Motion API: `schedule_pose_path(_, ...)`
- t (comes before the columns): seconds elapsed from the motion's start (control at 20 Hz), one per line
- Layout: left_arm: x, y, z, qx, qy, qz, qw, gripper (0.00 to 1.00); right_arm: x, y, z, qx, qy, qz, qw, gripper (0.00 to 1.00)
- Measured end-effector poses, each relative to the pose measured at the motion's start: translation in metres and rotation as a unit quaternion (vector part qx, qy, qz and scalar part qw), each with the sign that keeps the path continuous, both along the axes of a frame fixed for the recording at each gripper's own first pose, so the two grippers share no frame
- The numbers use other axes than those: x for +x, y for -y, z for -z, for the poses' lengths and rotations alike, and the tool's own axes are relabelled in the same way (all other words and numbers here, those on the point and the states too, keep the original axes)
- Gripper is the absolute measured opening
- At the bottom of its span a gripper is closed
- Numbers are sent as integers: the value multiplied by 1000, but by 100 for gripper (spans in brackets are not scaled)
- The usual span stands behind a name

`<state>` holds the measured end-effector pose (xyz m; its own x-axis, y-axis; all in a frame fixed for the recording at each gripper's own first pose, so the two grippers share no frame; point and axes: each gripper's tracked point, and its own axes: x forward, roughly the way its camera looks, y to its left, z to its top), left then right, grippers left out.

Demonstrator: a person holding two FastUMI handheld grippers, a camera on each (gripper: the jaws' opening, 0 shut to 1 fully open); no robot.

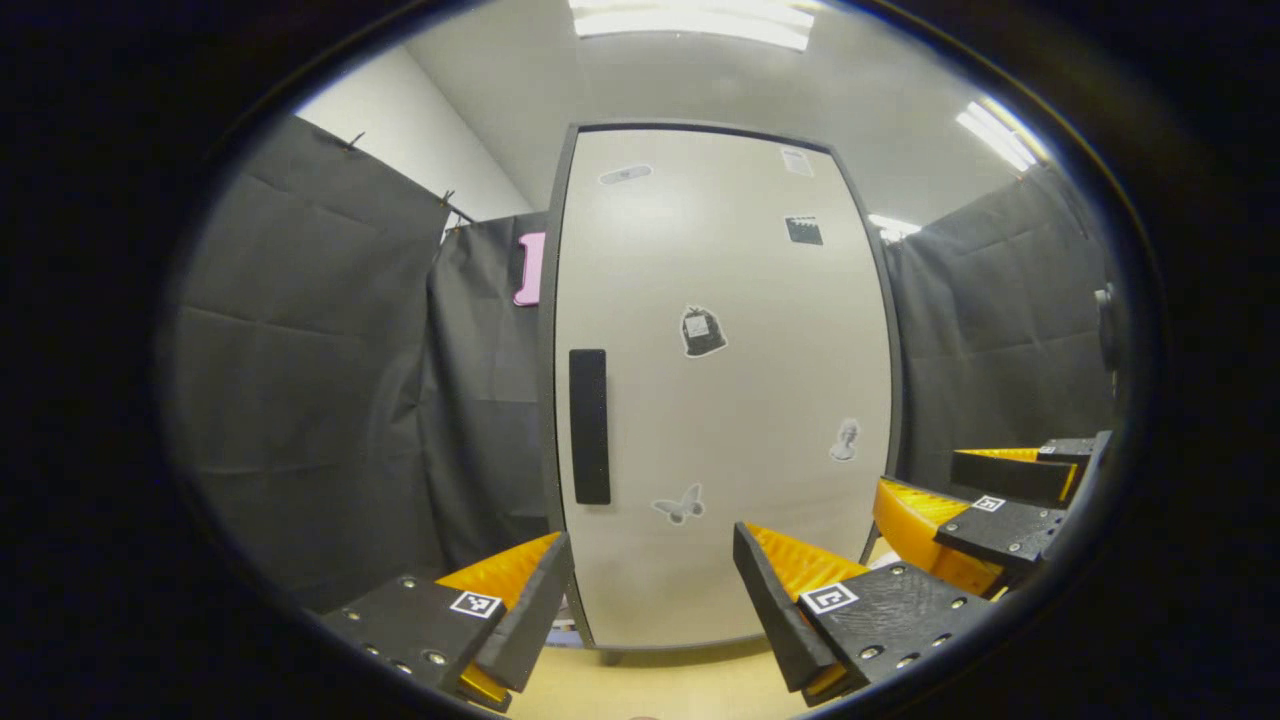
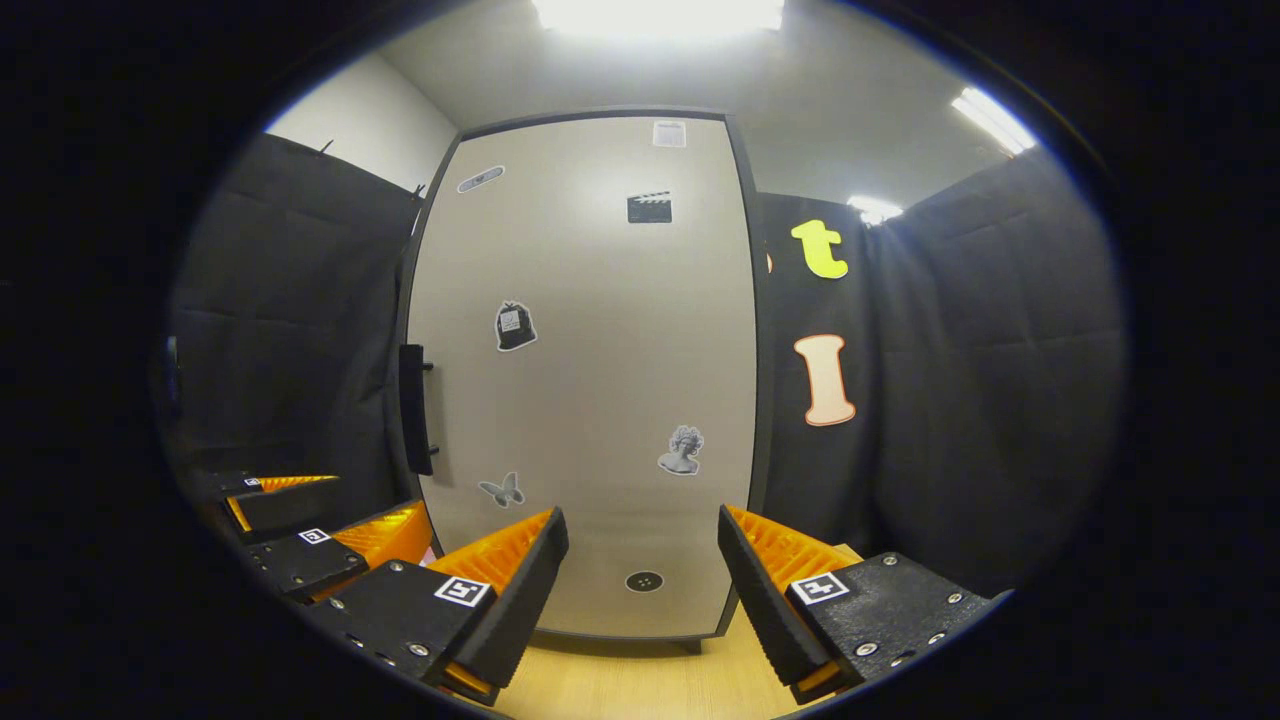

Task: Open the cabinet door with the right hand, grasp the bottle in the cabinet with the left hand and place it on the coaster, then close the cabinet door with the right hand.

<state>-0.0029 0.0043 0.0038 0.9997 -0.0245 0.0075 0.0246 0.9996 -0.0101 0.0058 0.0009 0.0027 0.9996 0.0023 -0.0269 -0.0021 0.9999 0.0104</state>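
Cabinet door (image 1: 720,380) shut, blocking the way ahead in both views; its dark handle (image 1: 589,426) stands proud at the door's left edge, open air around it. Left gripper (image 1: 650,590) and right gripper (image 2: 640,570) hang side by side near the door, jaws apart. Black cloth (image 1: 300,400) walls both sides.

ceiling lights (image 2: 660,15) — wooden tabletop (image 2: 640,685)
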Motion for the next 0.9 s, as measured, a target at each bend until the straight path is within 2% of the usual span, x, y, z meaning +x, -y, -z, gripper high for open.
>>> schedule_pose_path(0.2, 0, 3, 1, -1, -1, 3, 1000, 92, -3, -2, -1, -5, -1, -3, 1000, 93)
schedule_pose_path(0.3, 0, 4, 1, -2, -3, 5, 1000, 86, -3, -2, -2, -4, 0, -2, 1000, 93)
schedule_pose_path(0.35, 0, 3, 0, -2, -3, 4, 1000, 92, -4, -1, -1, -4, -1, -1, 1000, 93)
schedule_pose_path(0.75, -11, -2, -6, -3, 14, 15, 1000, 92, 12, -6, -7, -5, -5, -7, 1000, 94)
schedule_pose_path(0.9, -22, -17, -6, 7, 17, 0, 1000, 92, 26, -15, -19, -7, 11, -16, 1000, 94)
